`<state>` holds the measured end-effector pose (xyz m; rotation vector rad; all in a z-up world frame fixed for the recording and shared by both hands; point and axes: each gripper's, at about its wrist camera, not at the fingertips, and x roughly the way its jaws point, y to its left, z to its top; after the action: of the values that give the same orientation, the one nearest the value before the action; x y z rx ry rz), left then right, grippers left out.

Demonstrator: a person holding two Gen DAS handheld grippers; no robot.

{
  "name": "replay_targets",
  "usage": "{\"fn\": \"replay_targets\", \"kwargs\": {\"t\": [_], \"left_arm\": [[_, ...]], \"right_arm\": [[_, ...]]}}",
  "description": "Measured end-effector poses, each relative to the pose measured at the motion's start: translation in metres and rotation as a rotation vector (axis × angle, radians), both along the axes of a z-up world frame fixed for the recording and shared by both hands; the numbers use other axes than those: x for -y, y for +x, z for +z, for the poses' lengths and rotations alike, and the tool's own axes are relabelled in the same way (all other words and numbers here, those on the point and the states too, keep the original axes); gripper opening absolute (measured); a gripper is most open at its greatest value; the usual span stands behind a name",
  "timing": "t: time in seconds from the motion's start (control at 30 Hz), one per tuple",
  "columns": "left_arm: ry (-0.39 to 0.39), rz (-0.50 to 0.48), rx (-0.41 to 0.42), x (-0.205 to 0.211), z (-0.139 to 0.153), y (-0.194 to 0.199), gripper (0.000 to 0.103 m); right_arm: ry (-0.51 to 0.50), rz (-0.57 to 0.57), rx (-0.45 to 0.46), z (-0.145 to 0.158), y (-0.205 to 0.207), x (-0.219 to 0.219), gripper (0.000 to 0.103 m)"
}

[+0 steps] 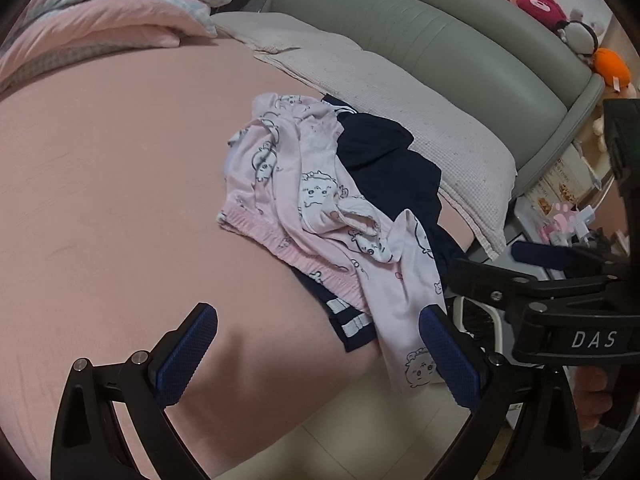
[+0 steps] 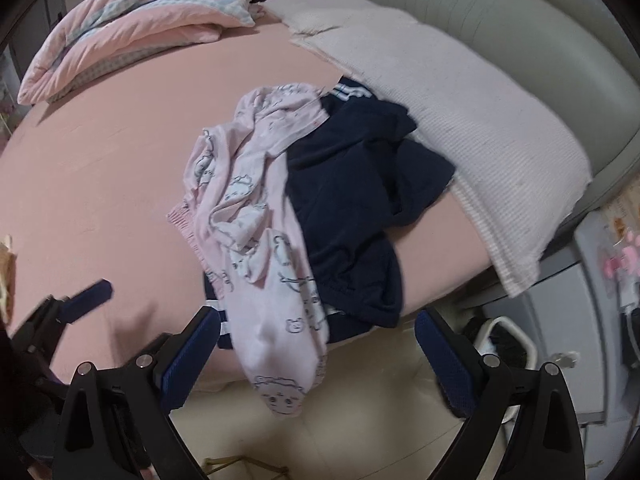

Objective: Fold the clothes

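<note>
A crumpled pink printed garment (image 2: 256, 216) lies heaped over a navy one (image 2: 352, 216) at the near right edge of the bed (image 1: 100, 200), one pink leg hanging off the edge toward the floor. Nothing is folded yet, I'd say; the pile looks simply dropped there, within reach. The right gripper (image 2: 316, 356) hovers spread wide on either side of the dangling leg, gripping nothing, probably lined up to take it. The left gripper (image 1: 316, 356), likewise wide apart and empty, waits just to its left. A pale pillow (image 2: 480, 140) lies beyond, with folded bedding (image 2: 140, 20) at the far left.
</note>
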<state>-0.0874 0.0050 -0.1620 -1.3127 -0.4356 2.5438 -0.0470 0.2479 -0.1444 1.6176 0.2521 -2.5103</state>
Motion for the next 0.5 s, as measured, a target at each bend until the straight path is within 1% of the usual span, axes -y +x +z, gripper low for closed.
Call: {"fn": "replay_targets", "kwargs": {"t": [0.1,0.2,0.27,0.3,0.33,0.4,0.5], "left_arm": [[0.009,-0.001,0.006,-0.003,-0.005,-0.003,0.103],[-0.026,0.012,-0.008,-0.009,-0.009,-0.006,0.103],[-0.068,0.031,-0.023,-0.014,-0.010,-0.008,0.103],[-0.076,0.028,-0.026,-0.015,-0.011,-0.009,0.103],[-0.086,0.021,-0.025,-0.017,-0.013,-0.011,0.103],[-0.094,0.015,-0.019,-0.020,-0.018,-0.013,0.103],[-0.080,0.010,-0.015,-0.023,-0.023,-0.016,0.103]], "right_arm": [[-0.044,-0.002,0.031,-0.010,-0.005,0.001,0.098],[-0.085,-0.010,0.057,-0.020,-0.011,0.000,0.097],[-0.101,-0.022,0.074,-0.027,-0.015,0.000,0.097],[-0.107,-0.026,0.080,-0.030,-0.016,0.000,0.096],[-0.114,-0.031,0.086,-0.033,-0.018,0.000,0.091],[-0.139,-0.033,0.098,-0.037,-0.021,0.000,0.088],[-0.169,-0.031,0.114,-0.043,-0.025,0.000,0.086]]}}
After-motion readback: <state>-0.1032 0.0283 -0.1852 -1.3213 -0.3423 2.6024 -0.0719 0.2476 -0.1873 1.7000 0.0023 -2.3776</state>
